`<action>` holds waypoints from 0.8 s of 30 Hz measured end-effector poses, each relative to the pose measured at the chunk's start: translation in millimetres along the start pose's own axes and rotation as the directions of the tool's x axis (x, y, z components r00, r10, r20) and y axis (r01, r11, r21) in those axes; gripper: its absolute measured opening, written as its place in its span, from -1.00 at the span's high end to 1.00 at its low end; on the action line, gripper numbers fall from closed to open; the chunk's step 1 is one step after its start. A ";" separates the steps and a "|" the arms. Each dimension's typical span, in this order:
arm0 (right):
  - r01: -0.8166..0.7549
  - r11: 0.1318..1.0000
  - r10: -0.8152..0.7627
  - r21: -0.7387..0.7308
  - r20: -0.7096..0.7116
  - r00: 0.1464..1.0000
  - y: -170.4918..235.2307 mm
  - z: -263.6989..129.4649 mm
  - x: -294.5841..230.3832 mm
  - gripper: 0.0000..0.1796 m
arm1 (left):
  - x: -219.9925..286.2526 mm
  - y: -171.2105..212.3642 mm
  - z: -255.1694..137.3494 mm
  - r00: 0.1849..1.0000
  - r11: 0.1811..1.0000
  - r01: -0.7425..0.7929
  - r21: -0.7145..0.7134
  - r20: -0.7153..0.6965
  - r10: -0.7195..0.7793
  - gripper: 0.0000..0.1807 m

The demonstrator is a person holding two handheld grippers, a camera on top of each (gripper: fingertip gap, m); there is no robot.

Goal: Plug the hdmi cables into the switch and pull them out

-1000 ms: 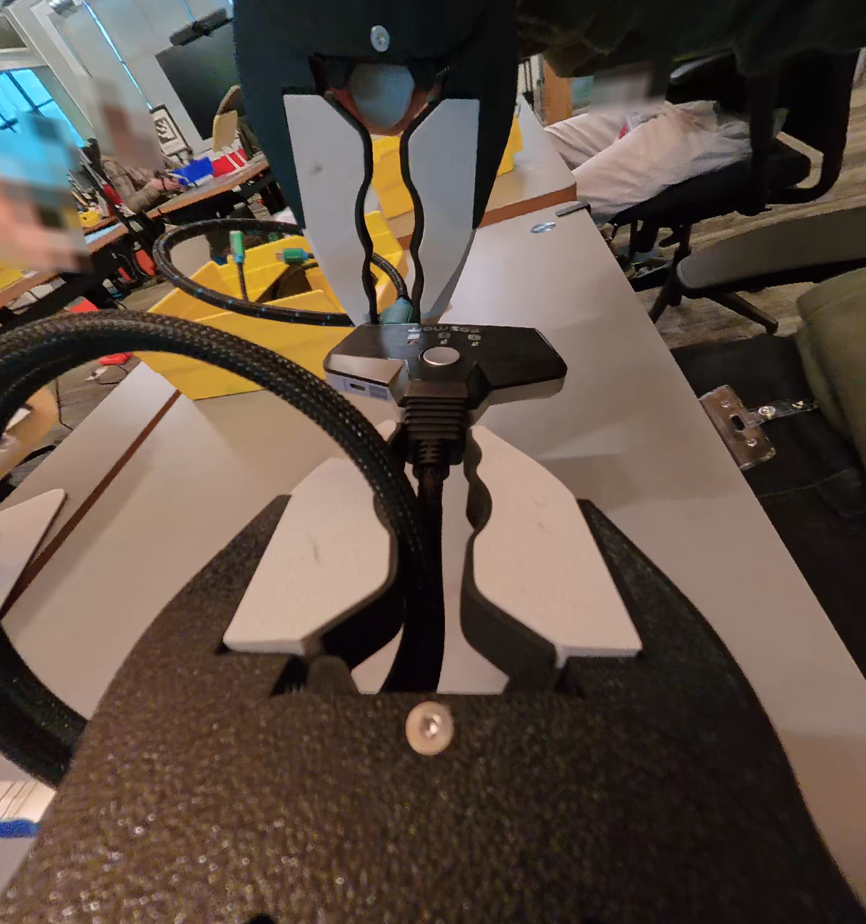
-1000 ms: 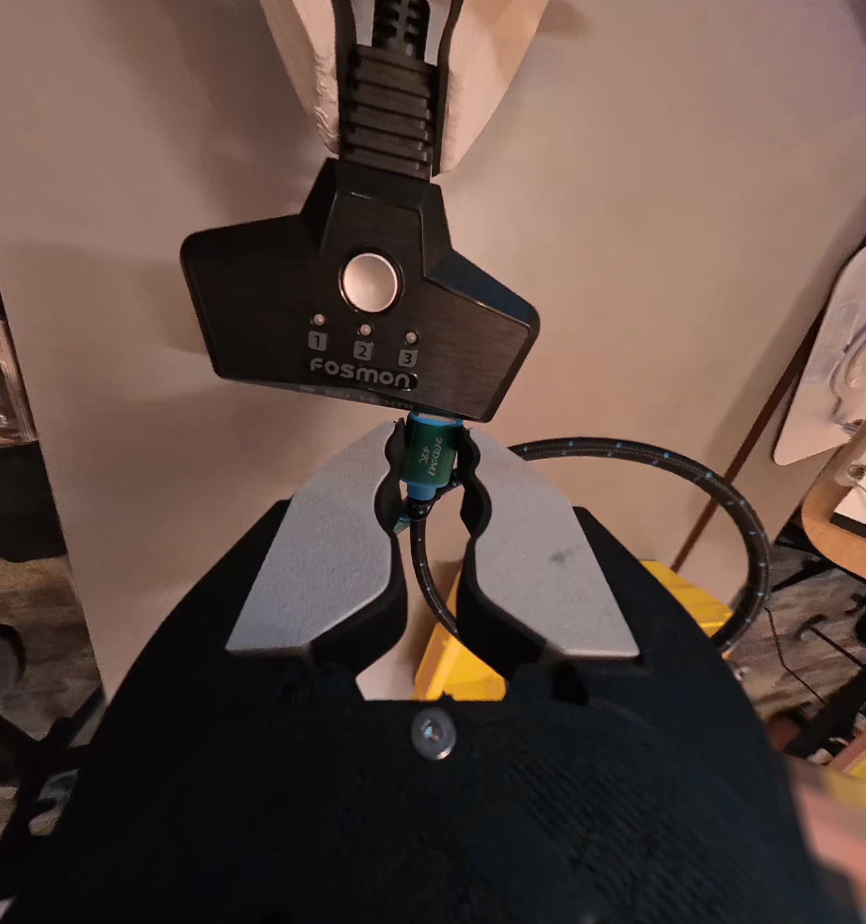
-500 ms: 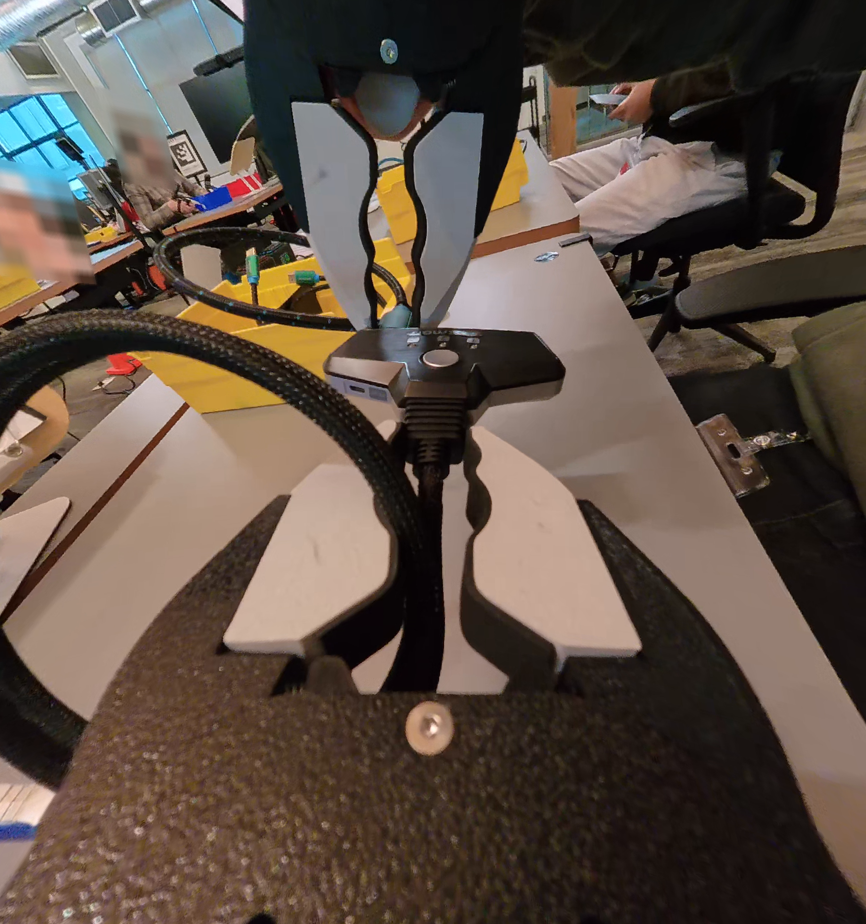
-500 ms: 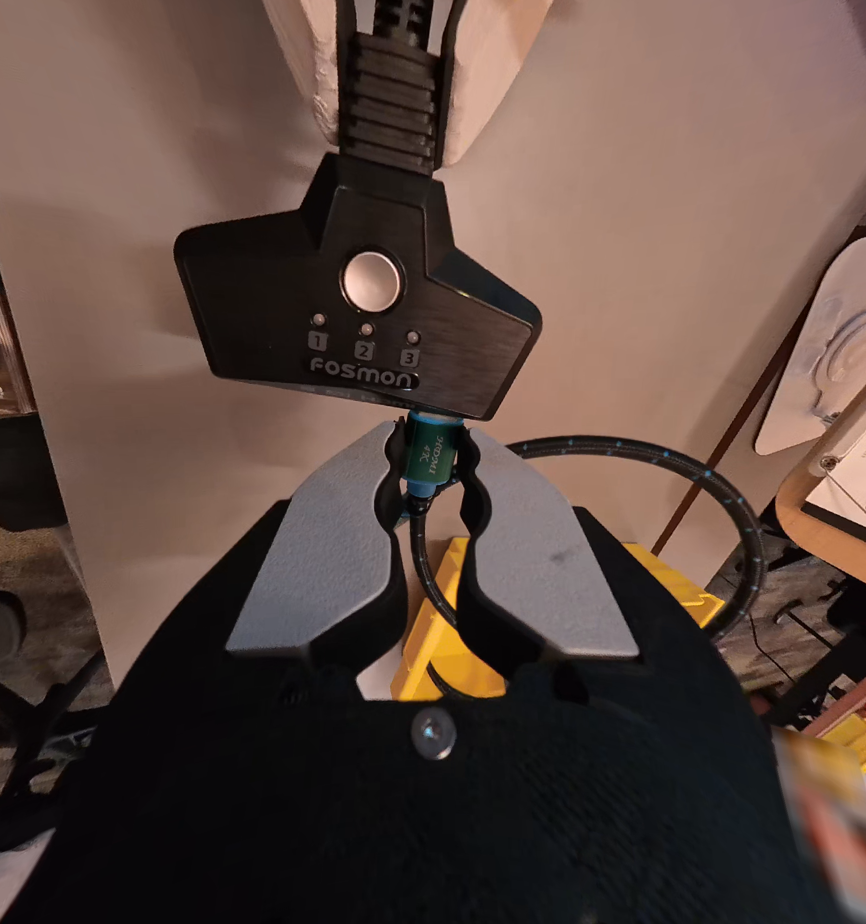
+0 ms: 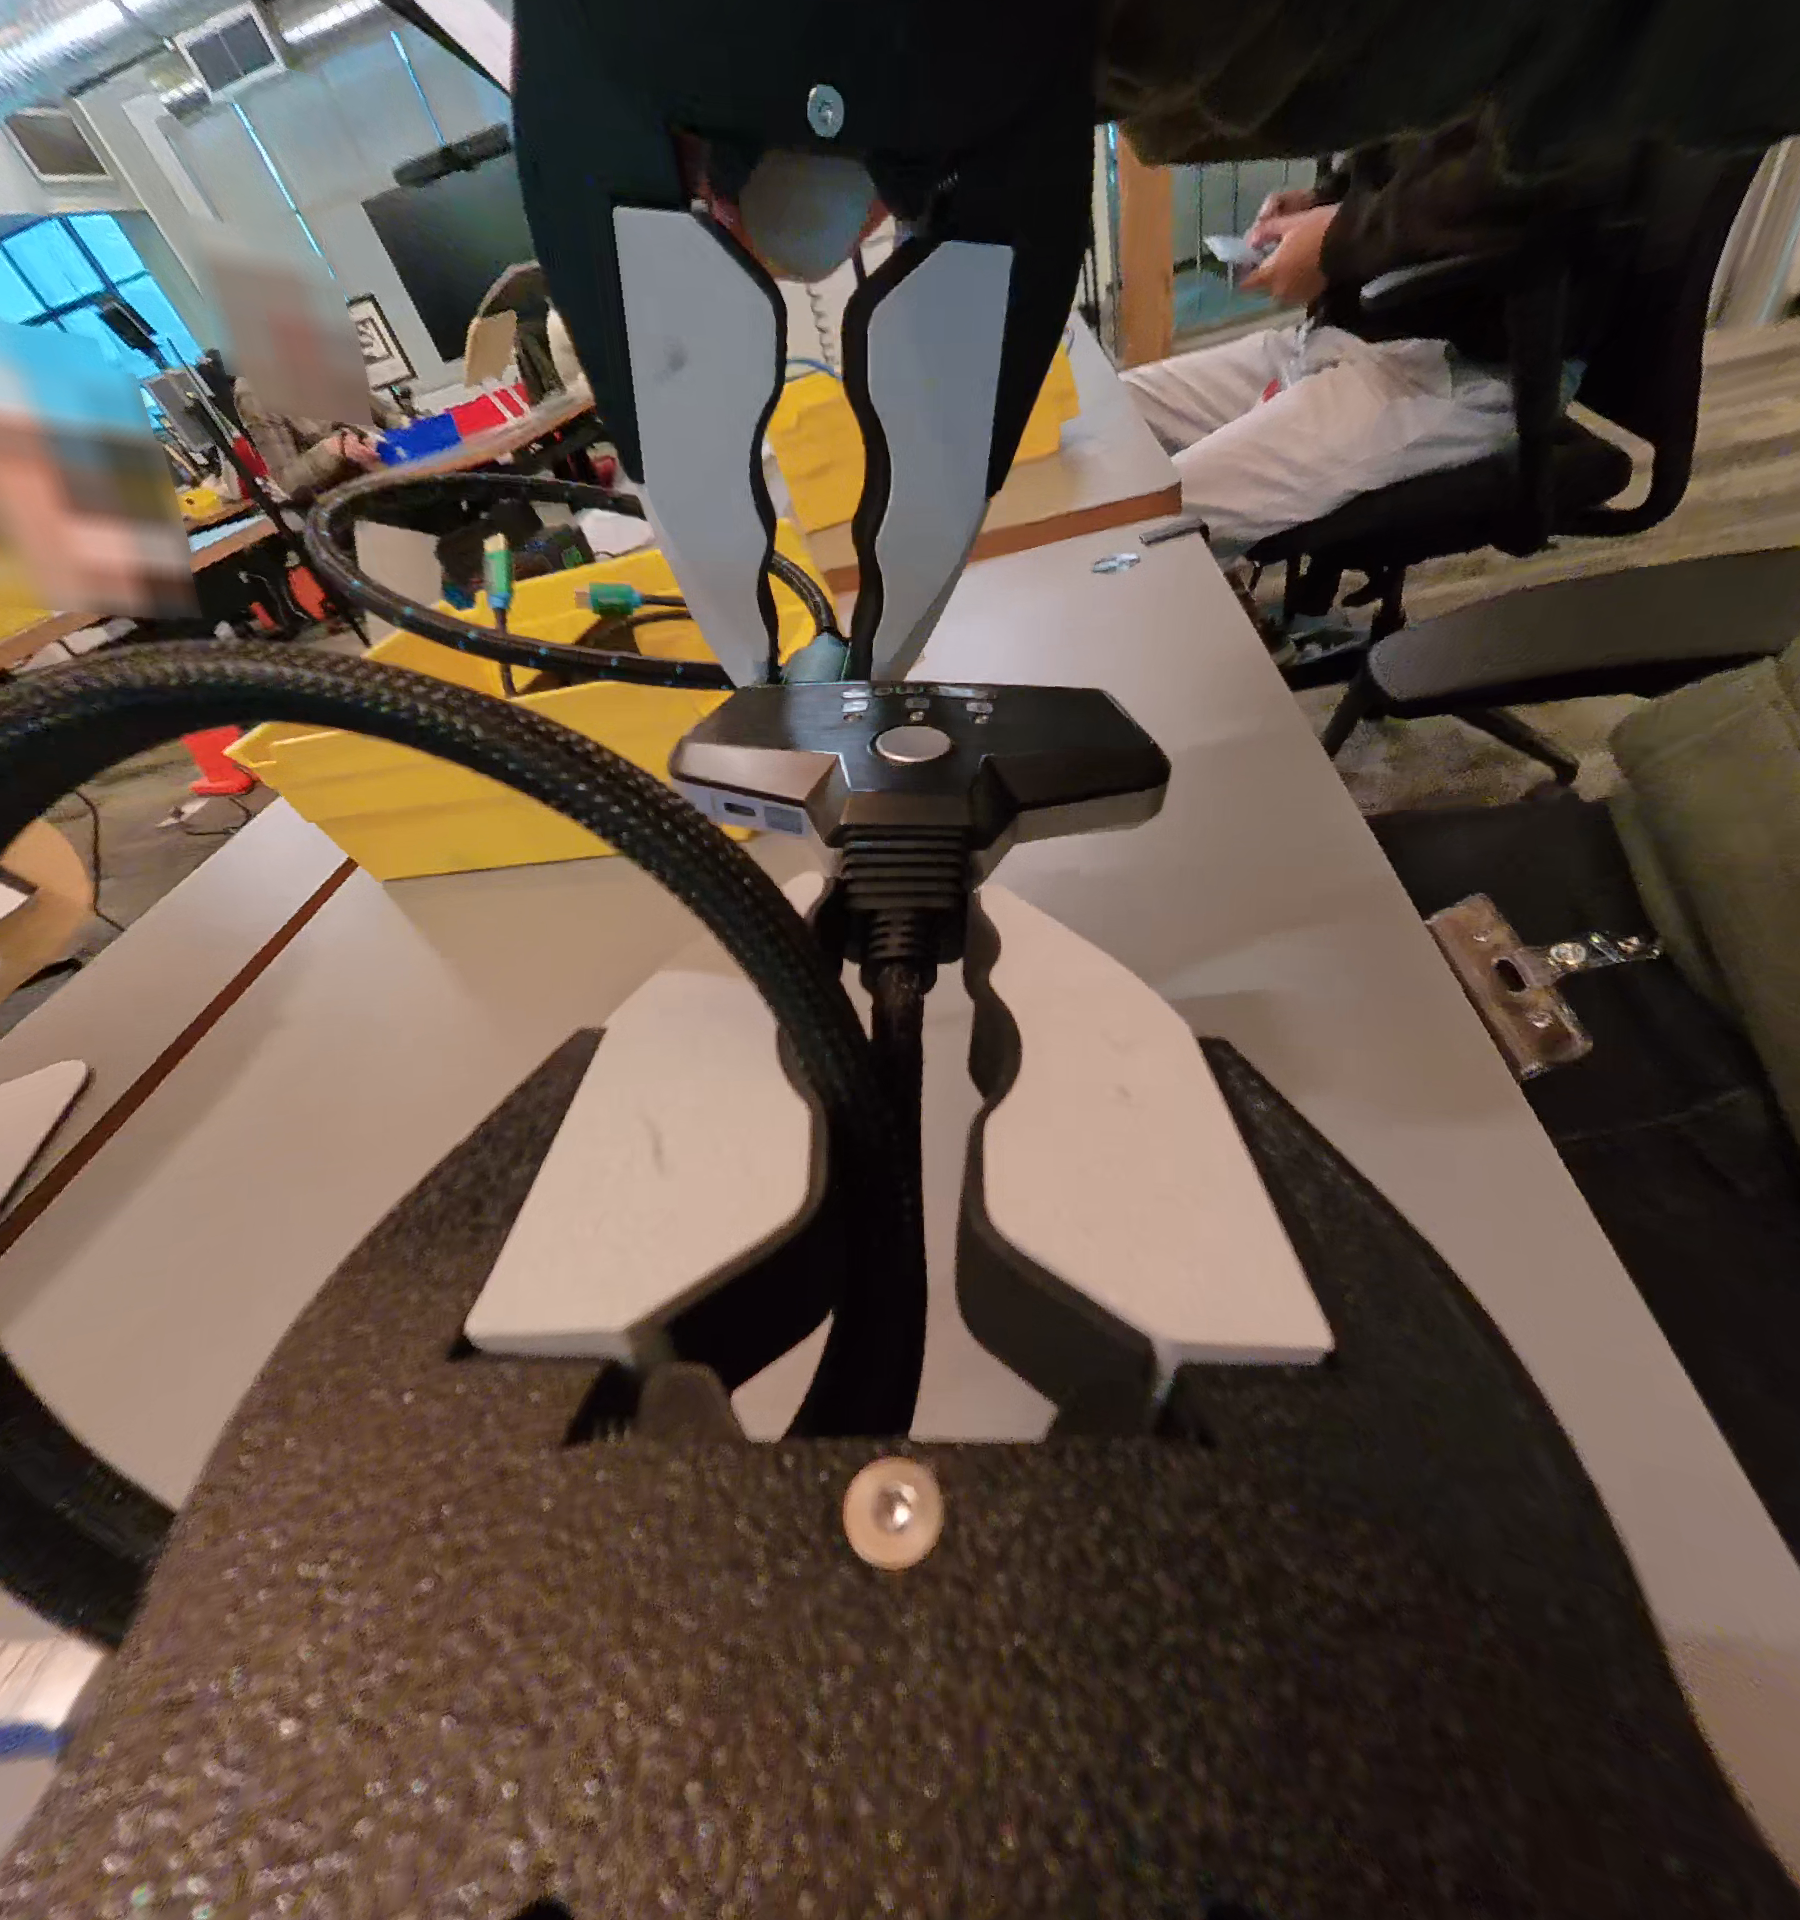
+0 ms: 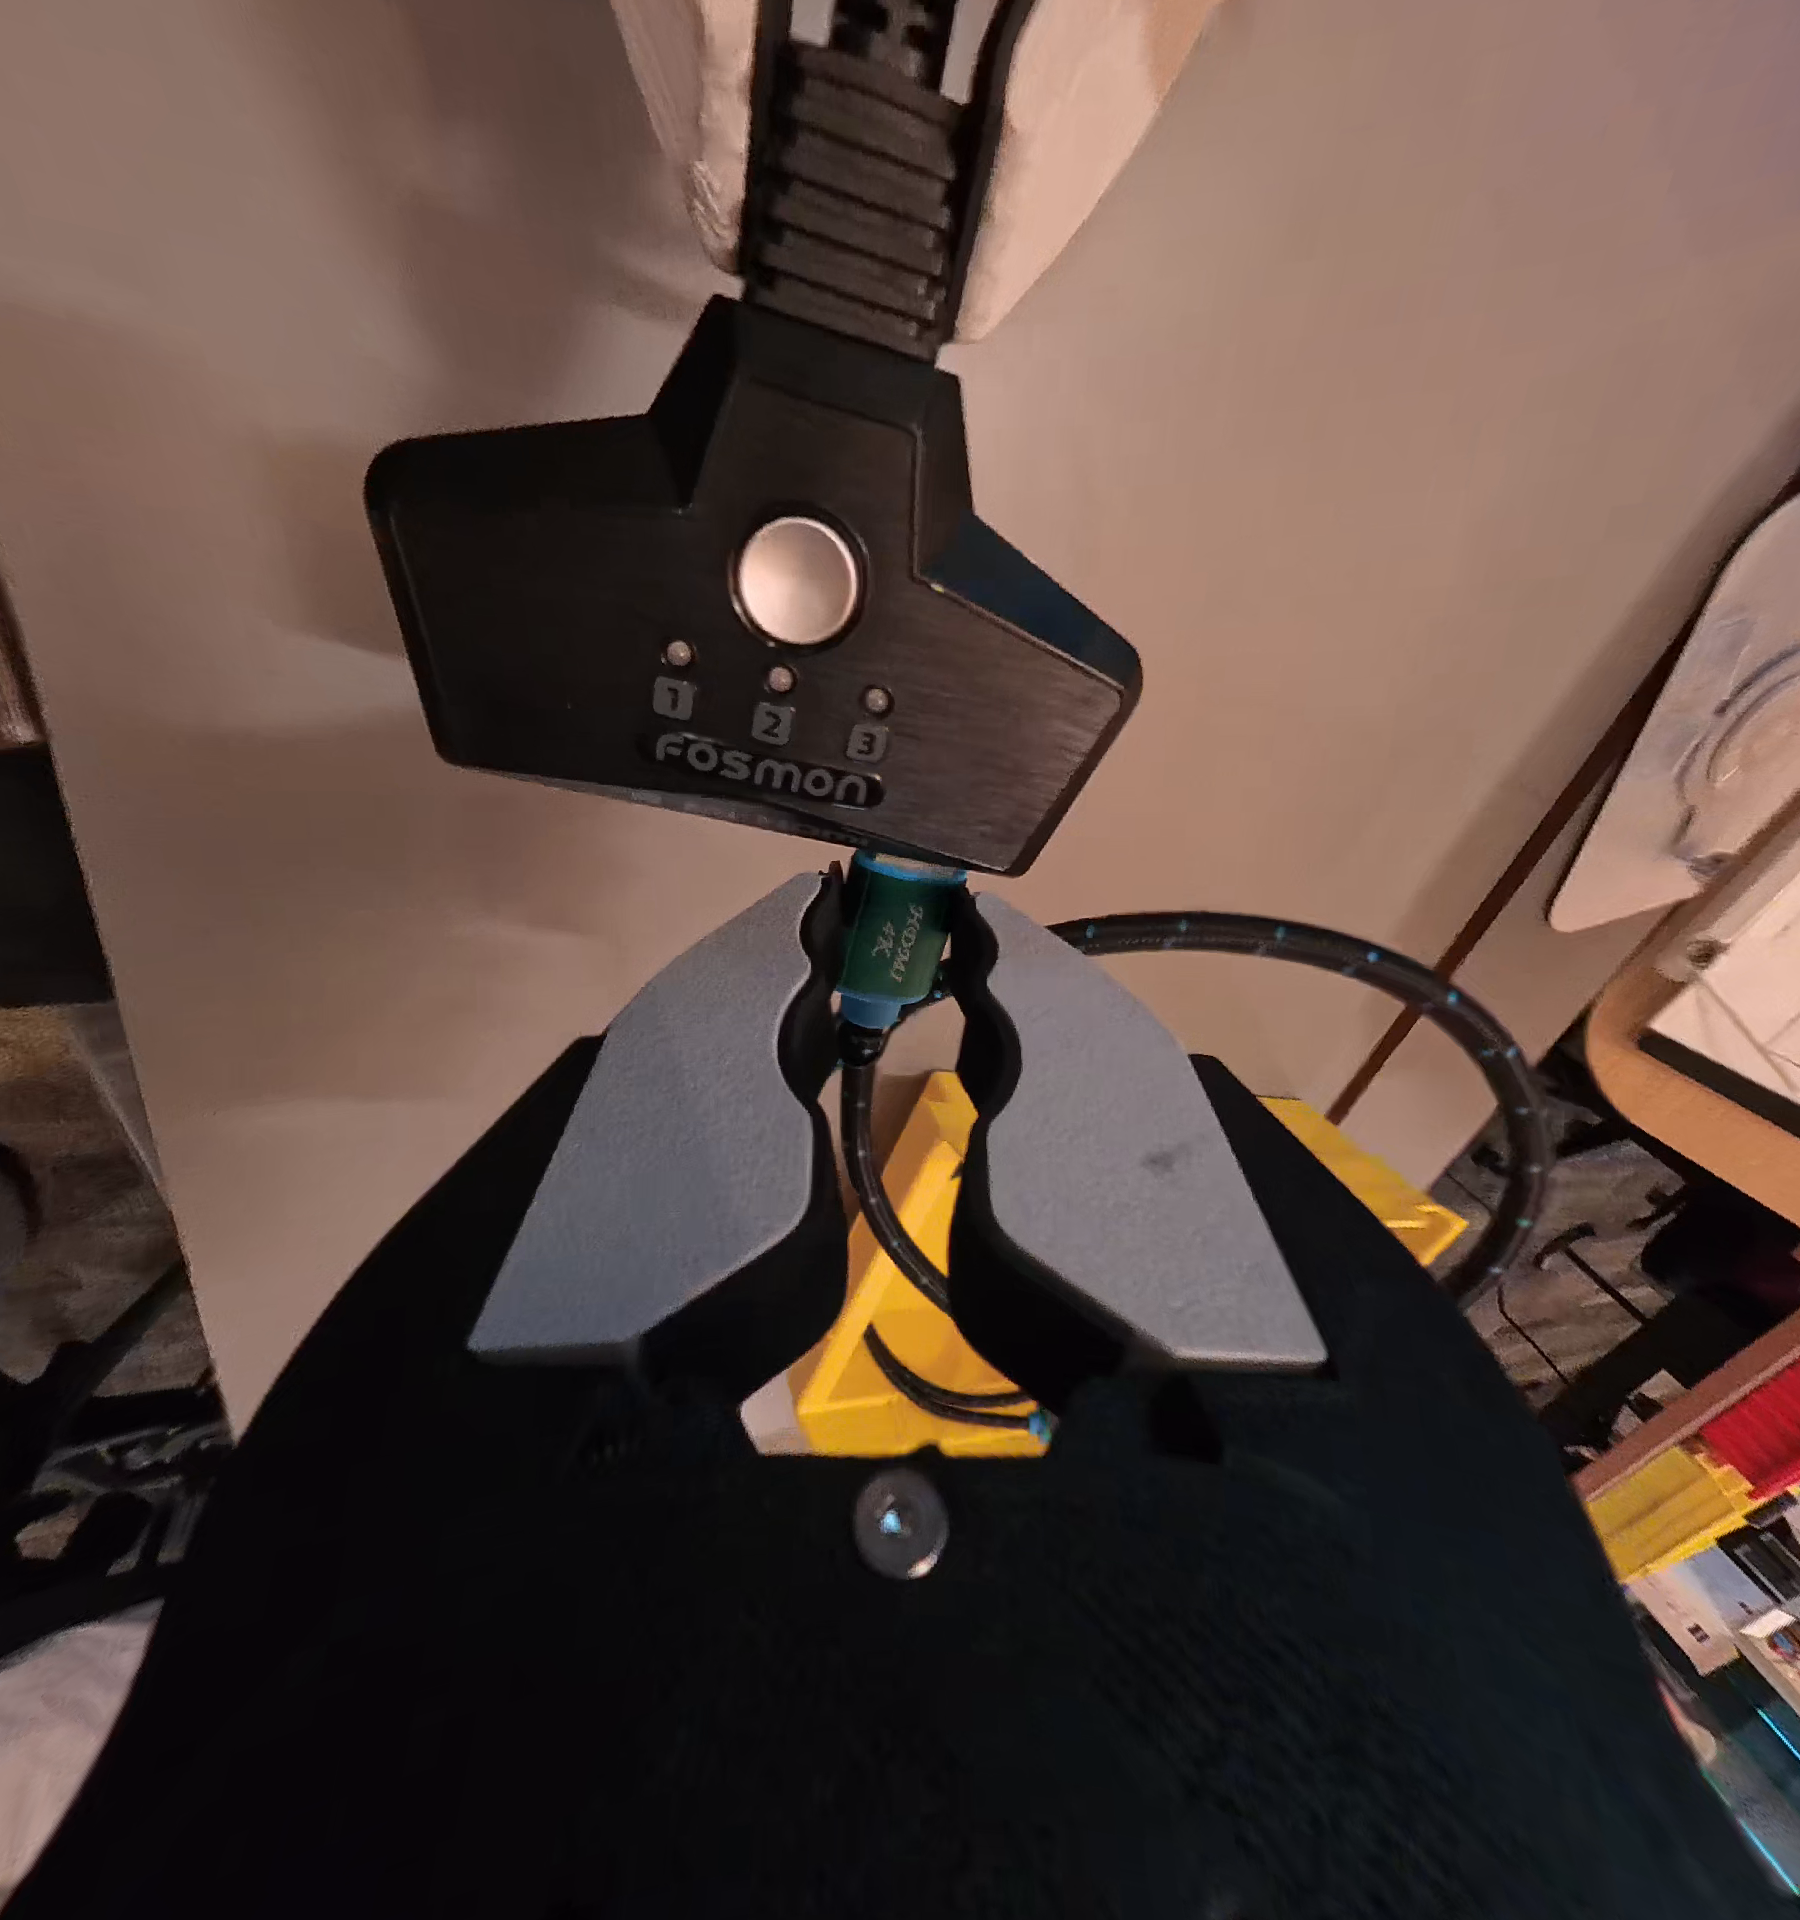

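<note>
The black HDMI switch (image 5: pixel 917 743) hangs above the grey table (image 5: pixel 1239 935), held between both grippers. My left gripper (image 5: pixel 901 914) is shut on the ribbed collar of the switch's own thick braided cable (image 5: pixel 563 727), which loops off to the left. My right gripper (image 5: pixel 823 665) comes in from the far side. In the right wrist view it (image 6: pixel 891 925) is shut on a green HDMI plug (image 6: pixel 891 951) whose front end sits against the switch (image 6: pixel 761 665) at its near edge. That plug's thin braided cable (image 6: pixel 1447 1039) loops to the right. The left gripper's fingers (image 6: pixel 688 125) show at the top.
A yellow bin (image 5: pixel 480 800) on the table behind the switch holds more green plugs (image 5: pixel 610 597). A person sits on an office chair (image 5: pixel 1498 488) at the right. A metal latch plate (image 5: pixel 1509 987) lies off the table's right edge. Another yellow bin (image 5: pixel 823 457) stands farther back.
Both grippers keep their holds. The views have shifted slightly and the switch with the plug has tilted a little; nothing was let go.
</note>
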State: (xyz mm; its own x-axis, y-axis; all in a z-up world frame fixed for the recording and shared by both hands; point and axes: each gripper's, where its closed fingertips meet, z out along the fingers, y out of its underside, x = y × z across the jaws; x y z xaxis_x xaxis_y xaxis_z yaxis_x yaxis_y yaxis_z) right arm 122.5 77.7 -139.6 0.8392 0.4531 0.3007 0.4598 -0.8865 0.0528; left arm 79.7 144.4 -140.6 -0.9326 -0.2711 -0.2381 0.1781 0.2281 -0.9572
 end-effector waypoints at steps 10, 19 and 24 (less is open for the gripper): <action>-0.024 1.000 0.024 -0.004 0.026 0.999 -6.5 2.6 0.6 0.76 | 1.4 1.2 -6.8 1.000 1.000 0.015 0.000 0.027 -0.015 0.77; 0.007 1.000 -0.008 -0.027 -0.003 1.000 -7.8 5.8 -0.2 0.76 | 3.8 4.6 -7.5 0.999 1.000 0.029 -0.008 0.040 -0.028 0.77; -0.021 0.999 0.020 -0.029 -0.020 1.000 -9.8 12.8 1.3 0.76 | 5.6 5.6 -9.2 0.997 0.999 0.025 -0.040 0.069 -0.022 0.76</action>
State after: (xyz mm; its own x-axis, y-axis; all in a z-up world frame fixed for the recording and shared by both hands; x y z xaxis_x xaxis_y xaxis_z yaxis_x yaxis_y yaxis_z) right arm 122.8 88.2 -151.9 0.8423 0.4330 0.3209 0.4334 -0.8981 0.0744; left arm 72.5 152.7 -145.8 -0.9126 -0.3398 -0.2274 0.1419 0.2584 -0.9556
